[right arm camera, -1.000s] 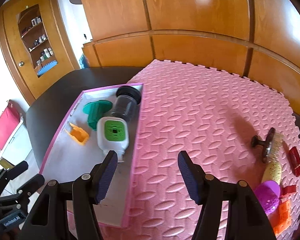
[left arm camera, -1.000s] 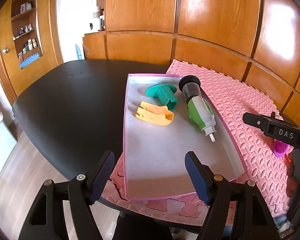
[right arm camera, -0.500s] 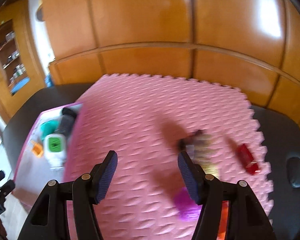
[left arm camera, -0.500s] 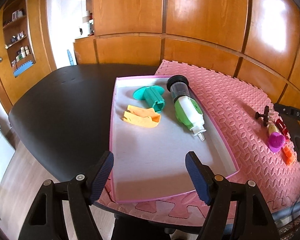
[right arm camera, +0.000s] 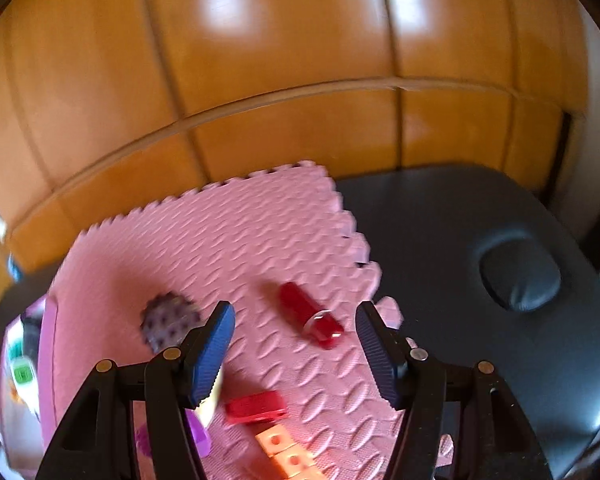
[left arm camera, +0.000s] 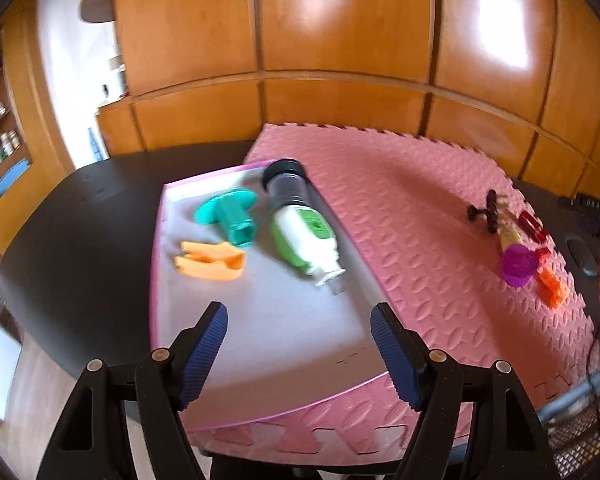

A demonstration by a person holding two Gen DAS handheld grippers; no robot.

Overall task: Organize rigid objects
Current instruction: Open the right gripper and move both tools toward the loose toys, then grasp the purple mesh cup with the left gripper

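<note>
My left gripper [left arm camera: 298,330] hangs open over the near part of a pink-rimmed tray [left arm camera: 260,360]. In the tray lie a teal plug-shaped piece [left arm camera: 228,212], an orange clip [left arm camera: 210,266] and a white-and-green bottle with a black cap [left arm camera: 300,226]. My right gripper [right arm camera: 294,330] is open above the pink foam mat [right arm camera: 236,240], with a red cylinder [right arm camera: 312,314] lying between and beyond its fingers. Around it lie a spiky round brush [right arm camera: 168,320], a small red block [right arm camera: 256,404], an orange brick [right arm camera: 290,460] and a purple cup [right arm camera: 198,436].
The mat [left arm camera: 420,220] covers part of a black table [left arm camera: 80,232]. A dark oval pad [right arm camera: 520,282] sits on the table right of the mat. Wooden wall panels [left arm camera: 340,40] stand behind. The loose items cluster [left arm camera: 518,240] at the mat's right side.
My right gripper swung right from beside the tray to over the small items near the mat's right edge. The left gripper shifted and rolled a little, keeping the tray below it.
</note>
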